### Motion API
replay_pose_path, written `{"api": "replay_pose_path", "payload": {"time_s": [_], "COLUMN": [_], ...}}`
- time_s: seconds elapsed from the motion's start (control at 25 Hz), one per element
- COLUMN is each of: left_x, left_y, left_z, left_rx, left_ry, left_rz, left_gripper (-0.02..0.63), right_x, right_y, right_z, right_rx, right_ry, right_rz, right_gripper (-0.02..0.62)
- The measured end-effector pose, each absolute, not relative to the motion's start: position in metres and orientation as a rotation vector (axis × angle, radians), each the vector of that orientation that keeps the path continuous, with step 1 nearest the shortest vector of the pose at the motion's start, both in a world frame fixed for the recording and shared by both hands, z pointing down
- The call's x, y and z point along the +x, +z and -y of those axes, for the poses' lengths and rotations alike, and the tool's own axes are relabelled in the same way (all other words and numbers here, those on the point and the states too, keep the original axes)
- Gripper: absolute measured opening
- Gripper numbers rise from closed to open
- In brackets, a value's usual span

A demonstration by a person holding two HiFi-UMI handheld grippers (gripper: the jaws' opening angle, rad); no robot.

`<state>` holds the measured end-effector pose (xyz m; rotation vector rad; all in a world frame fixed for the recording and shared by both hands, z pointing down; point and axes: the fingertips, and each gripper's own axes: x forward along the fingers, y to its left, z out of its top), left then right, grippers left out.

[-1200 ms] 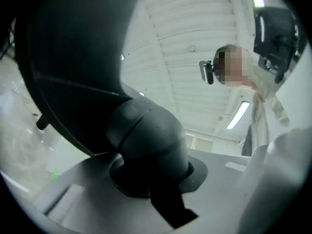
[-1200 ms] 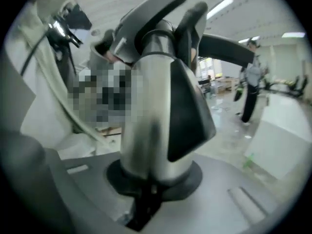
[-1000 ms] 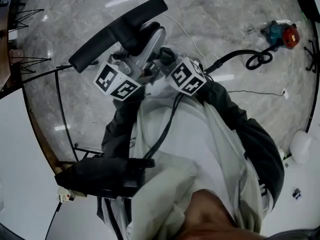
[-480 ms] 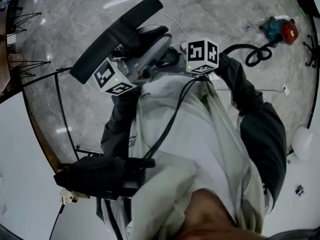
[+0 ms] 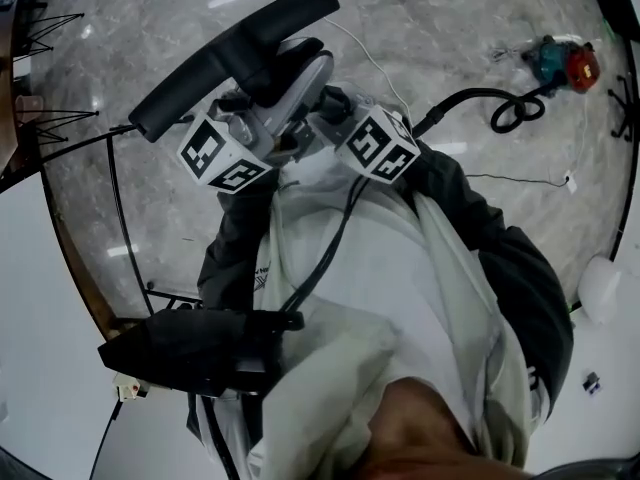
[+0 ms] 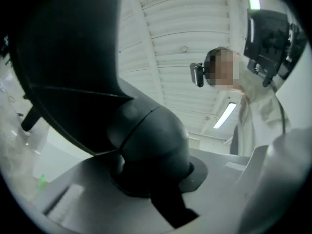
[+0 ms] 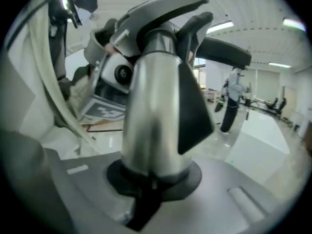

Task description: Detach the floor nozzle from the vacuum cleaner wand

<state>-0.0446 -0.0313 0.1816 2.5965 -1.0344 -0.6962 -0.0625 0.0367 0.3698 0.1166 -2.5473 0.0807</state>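
Where the two grippers meet in front of the person's chest, a black cable runs up the white coat towards them. The dark sleeves close in from both sides, so the head view shows little of the jaws past the marker cubes.

The left gripper is clamped on the dark rounded joint at the neck of the floor nozzle, its grey jaws pressed against the joint on either side. The right gripper is clamped on the silver wand, which stands up straight out of its jaws and carries a black wedge-shaped piece on one side.

The two grippers sit close beside each other, the left one's marker cube showing just behind the wand in the right gripper view. The nozzle is held up off the floor. Its long black bar lies slantwise just beyond both grippers, on the far side from the person. The silver part leads from the bar back down between the grippers. In the left gripper view the bar's dark underside fills the upper left.

Farther out, a black hose curls across the grey marbled floor to the teal and red vacuum cleaner, well apart at the upper right. A black box hangs at the person's left side, low in the head view. Another person stands in the background of the right gripper view.
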Motion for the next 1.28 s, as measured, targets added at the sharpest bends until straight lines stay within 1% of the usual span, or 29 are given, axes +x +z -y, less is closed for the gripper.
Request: {"api": "replay_pose_path", "payload": {"time_s": [0.16,0.32,0.4,0.48,0.6,0.72,0.8,0.92,1.08,1.2,1.28], "left_x": [-0.023,-0.005,-0.007,-0.014,-0.034,-0.056,-0.060,-0.051,-0.027,-0.007,0.001], "left_y": [0.163,0.160,0.165,0.171,0.188,0.207,0.208,0.191,0.160,0.154,0.154], "left_z": [0.002,-0.014,-0.006,0.006,0.028,0.046,0.048,0.039,0.012,-0.002,-0.004], "left_rx": [2.751,2.796,2.783,2.747,2.608,2.439,2.426,2.546,2.764,2.807,2.800], "left_ry": [-0.838,-0.875,-0.859,-0.823,-0.713,-0.631,-0.635,-0.688,-0.796,-0.852,-0.867], "left_rz": [0.713,0.433,0.469,0.617,0.915,1.121,1.144,1.023,0.733,0.526,0.420], "left_gripper": [0.075,0.078,0.077,0.077,0.077,0.072,0.071,0.072,0.075,0.078,0.080], "right_x": [-0.043,-0.025,-0.029,-0.039,-0.056,-0.065,-0.064,-0.065,-0.053,-0.034,-0.025], "right_y": [0.356,0.342,0.344,0.352,0.368,0.385,0.388,0.377,0.354,0.342,0.338], "right_z": [-0.079,-0.106,-0.101,-0.091,-0.069,-0.036,-0.027,-0.035,-0.064,-0.083,-0.090], "right_rx": [-0.489,-0.969,-0.946,-0.759,-0.311,0.204,0.303,0.145,-0.316,-0.683,-0.842], "right_ry": [0.234,0.422,0.437,0.401,0.326,0.174,0.113,0.115,0.195,0.307,0.381], "right_rz": [2.552,2.462,2.474,2.521,2.562,2.494,2.459,2.515,2.595,2.551,2.514], "right_gripper": [0.041,0.041,0.040,0.040,0.040,0.038,0.038,0.039,0.041,0.041,0.041]}}
